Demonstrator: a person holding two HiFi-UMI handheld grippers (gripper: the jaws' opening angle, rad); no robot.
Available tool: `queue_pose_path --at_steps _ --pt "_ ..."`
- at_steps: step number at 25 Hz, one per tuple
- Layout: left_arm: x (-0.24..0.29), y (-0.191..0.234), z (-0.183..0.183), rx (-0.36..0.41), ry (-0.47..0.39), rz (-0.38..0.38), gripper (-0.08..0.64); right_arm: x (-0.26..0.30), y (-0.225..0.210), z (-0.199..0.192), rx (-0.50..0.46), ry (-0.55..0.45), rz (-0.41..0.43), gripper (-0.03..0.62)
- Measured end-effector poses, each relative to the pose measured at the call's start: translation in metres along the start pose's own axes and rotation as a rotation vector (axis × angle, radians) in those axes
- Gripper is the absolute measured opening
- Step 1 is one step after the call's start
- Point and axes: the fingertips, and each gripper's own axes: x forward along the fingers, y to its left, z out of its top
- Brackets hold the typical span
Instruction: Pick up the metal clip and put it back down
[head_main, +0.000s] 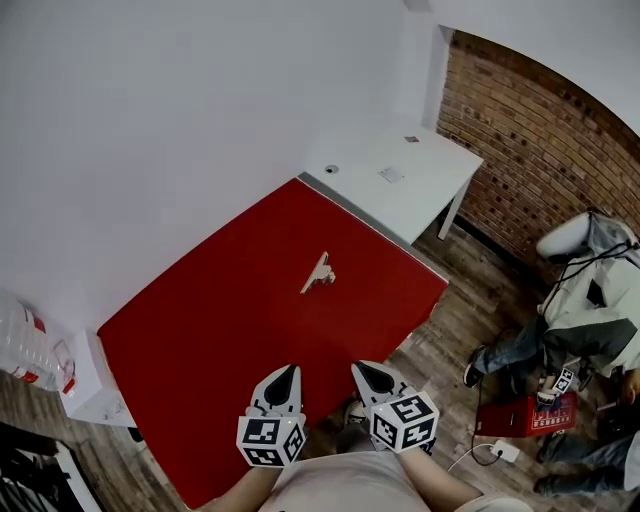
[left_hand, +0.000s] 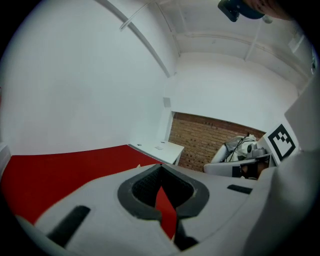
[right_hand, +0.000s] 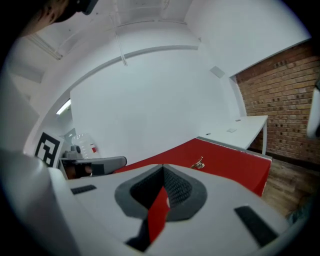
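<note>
The metal clip (head_main: 318, 272) lies on the red table (head_main: 230, 330), a little beyond its middle, apart from both grippers. In the right gripper view the clip (right_hand: 199, 163) shows small, ahead and a little to the right of the jaws. My left gripper (head_main: 289, 370) and right gripper (head_main: 359, 367) hover side by side over the table's near edge, tips pointing at the clip. Both come to a closed point with nothing held. Up close, the left gripper (left_hand: 160, 168) and the right gripper (right_hand: 163, 168) each show jaws meeting at the tip, with only red tabletop seen behind them.
A white desk (head_main: 400, 175) adjoins the far end of the red table, against a white wall. A brick wall (head_main: 540, 130) stands at the right. A seated person (head_main: 585, 310) and a red box (head_main: 525, 415) are on the wooden floor to the right. A white shelf (head_main: 85, 385) stands at the left.
</note>
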Motion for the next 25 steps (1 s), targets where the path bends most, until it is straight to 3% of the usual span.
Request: queue_pose_path --at_steps 8,25 --pt "0.064 -0.007 0.021 -0.01 0.004 0.029 0.005 0.027 -0.053 0.03 0.01 0.023 0.02 0.006" --pt "0.098 0.035 0.043 -0.014 0.01 0.032 0.005 0.082 -0.054 0.052 0.016 0.038 0.014 0.006"
